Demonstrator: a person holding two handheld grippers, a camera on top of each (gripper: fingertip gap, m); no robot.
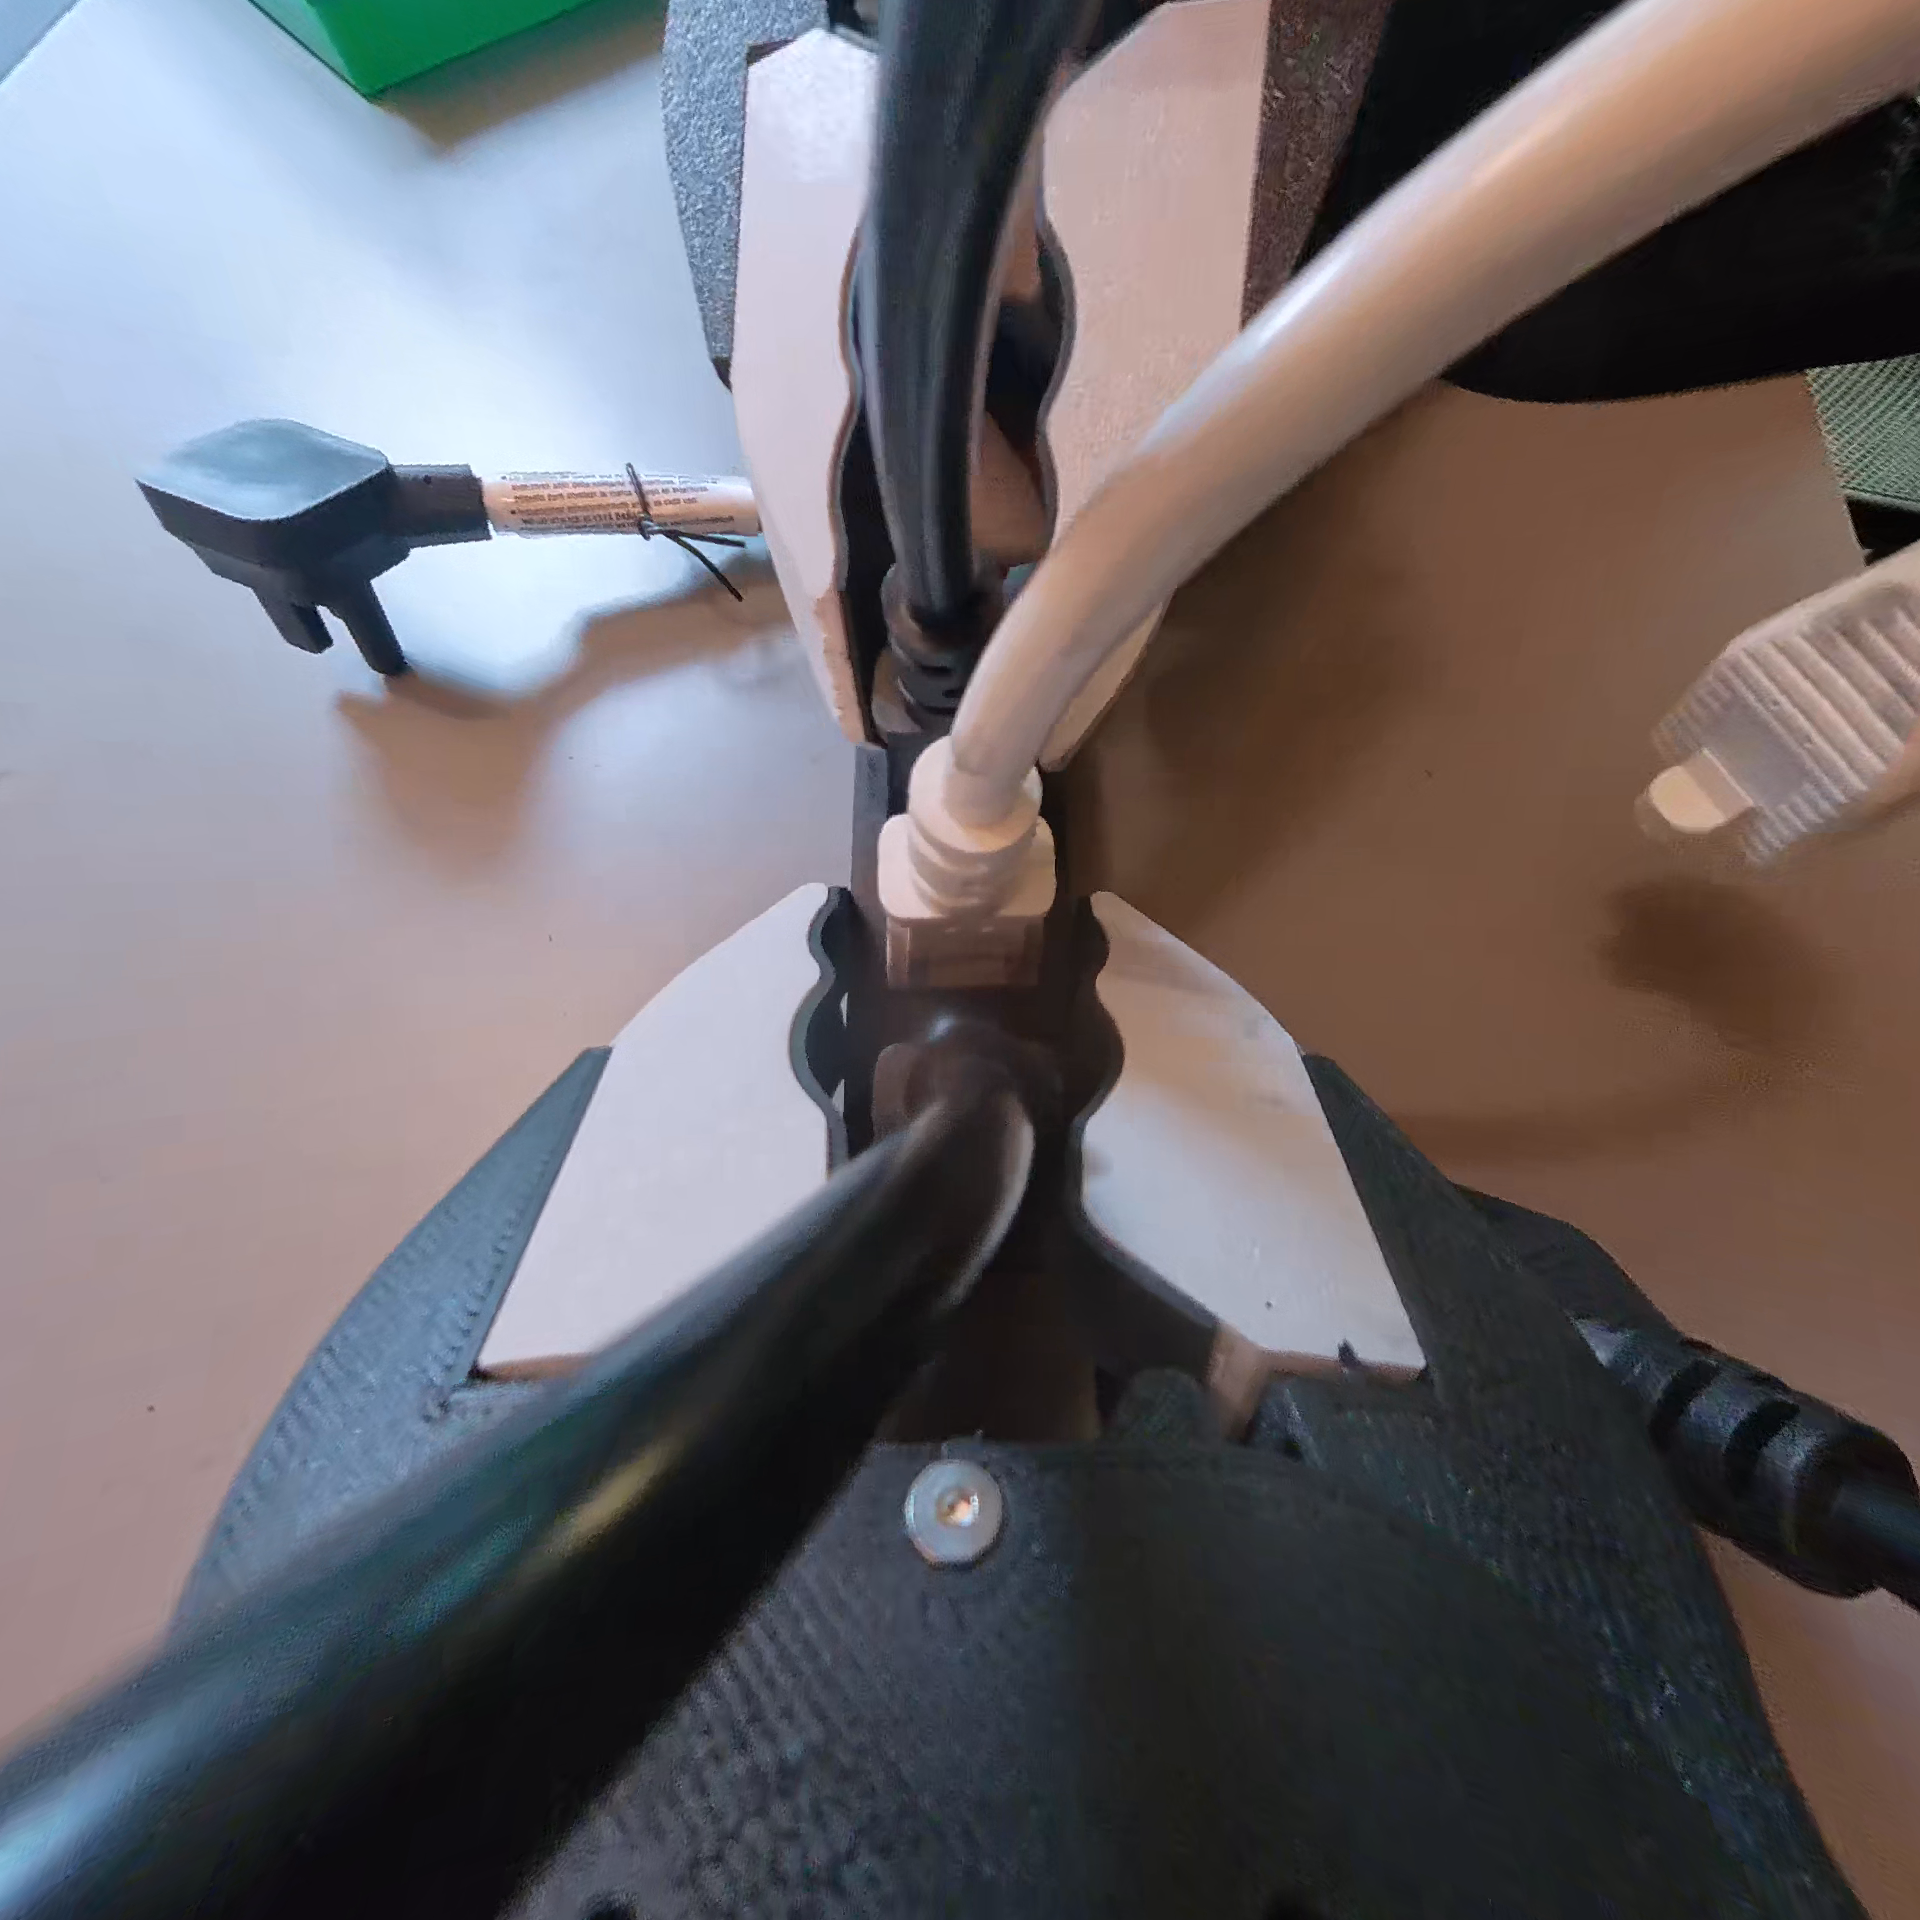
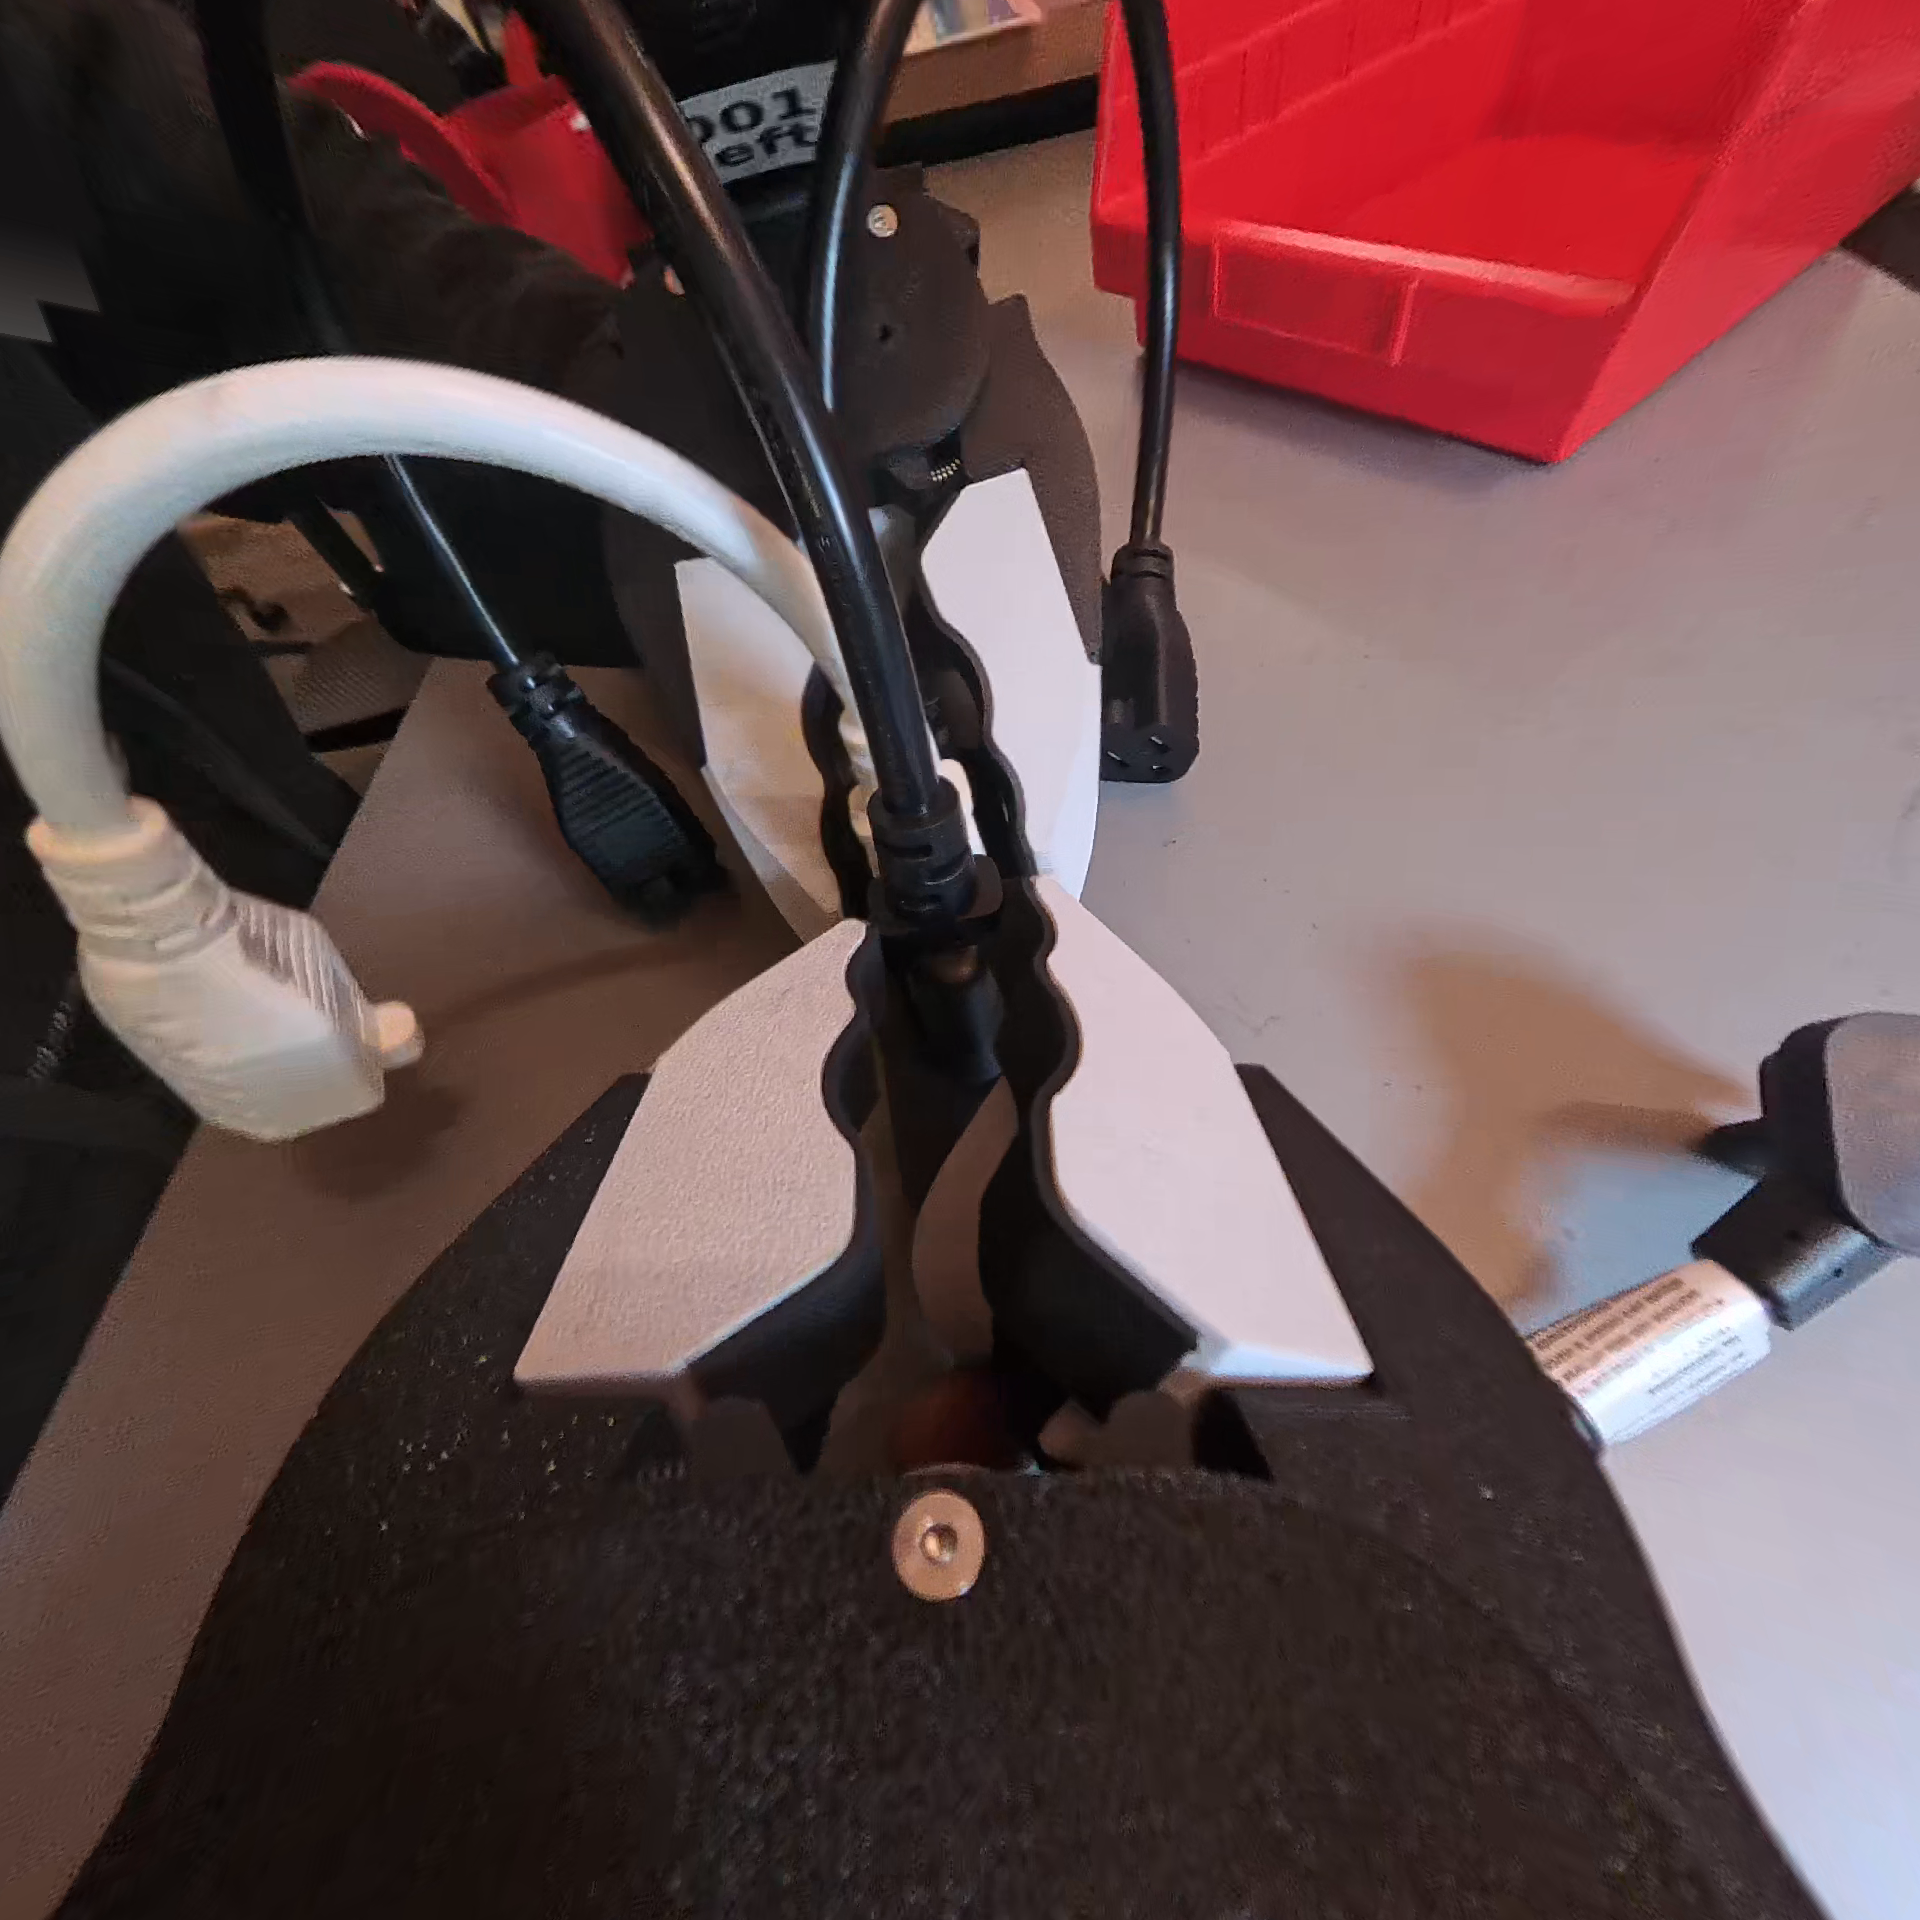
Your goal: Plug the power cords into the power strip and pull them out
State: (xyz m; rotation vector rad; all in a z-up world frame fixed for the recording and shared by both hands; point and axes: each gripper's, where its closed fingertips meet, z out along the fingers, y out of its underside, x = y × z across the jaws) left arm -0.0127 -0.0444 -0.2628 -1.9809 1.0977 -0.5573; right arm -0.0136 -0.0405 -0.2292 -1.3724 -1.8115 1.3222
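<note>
In the left wrist view my left gripper [image 1: 961, 906] is shut on a narrow black power strip [image 1: 869, 831], seen edge-on and mostly hidden. A white plug [image 1: 961, 914] and a black cord [image 1: 727, 1299] sit in it between my fingers. My right gripper [image 1: 961, 732] comes in from the opposite side. In the right wrist view it [image 2: 956, 920] is shut on a black plug [image 2: 930, 894] at the strip. The white cord [image 2: 416, 416] arcs up and left to a loose white plug [image 2: 229, 997], which also shows in the left wrist view [image 1: 1766, 748].
A black three-pin plug [image 1: 270, 520] with a white label on its cord lies on the table [image 1: 312, 1039]. Two black connectors [image 2: 613, 790] [image 2: 1148, 665] hang or rest near the left gripper. A red bin [image 2: 1455, 208] stands behind, and a green box [image 1: 447, 42] is at the far edge. Left and right tips are no more than a few centimetres apart.
</note>
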